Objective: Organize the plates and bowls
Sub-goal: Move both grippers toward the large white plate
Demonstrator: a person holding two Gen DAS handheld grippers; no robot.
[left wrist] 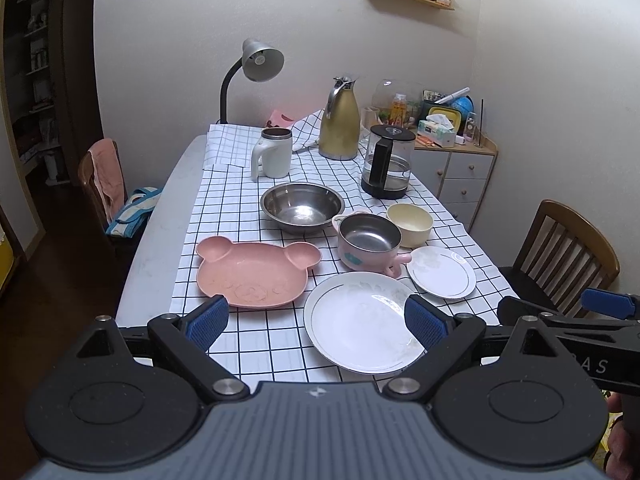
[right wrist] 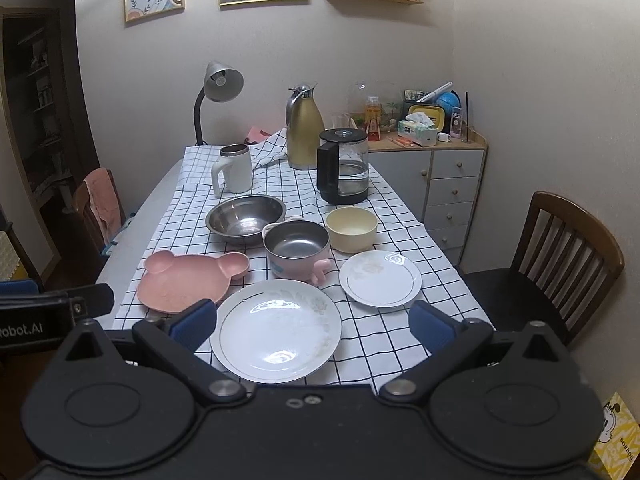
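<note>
On the checked cloth lie a large white plate (left wrist: 360, 322) (right wrist: 276, 330), a small white plate (left wrist: 442, 272) (right wrist: 380, 279), a pink bear-shaped plate (left wrist: 254, 272) (right wrist: 188, 280), a big steel bowl (left wrist: 302, 206) (right wrist: 246, 218), a pink steel-lined bowl with handles (left wrist: 368, 242) (right wrist: 297, 248) and a cream bowl (left wrist: 410, 218) (right wrist: 351, 227). My left gripper (left wrist: 316, 322) is open and empty, above the table's near edge. My right gripper (right wrist: 314, 326) is open and empty, framing the large plate from above the near edge. The right gripper also shows at the right of the left wrist view (left wrist: 560, 320).
Farther back on the table stand a white mug (left wrist: 272, 152), a gold thermos jug (left wrist: 340, 120), a glass kettle (left wrist: 388, 162) and a desk lamp (left wrist: 256, 64). A wooden chair (right wrist: 560, 252) stands at the right, another (left wrist: 102, 196) at the left. A drawer cabinet (right wrist: 448, 188) fills the back right corner.
</note>
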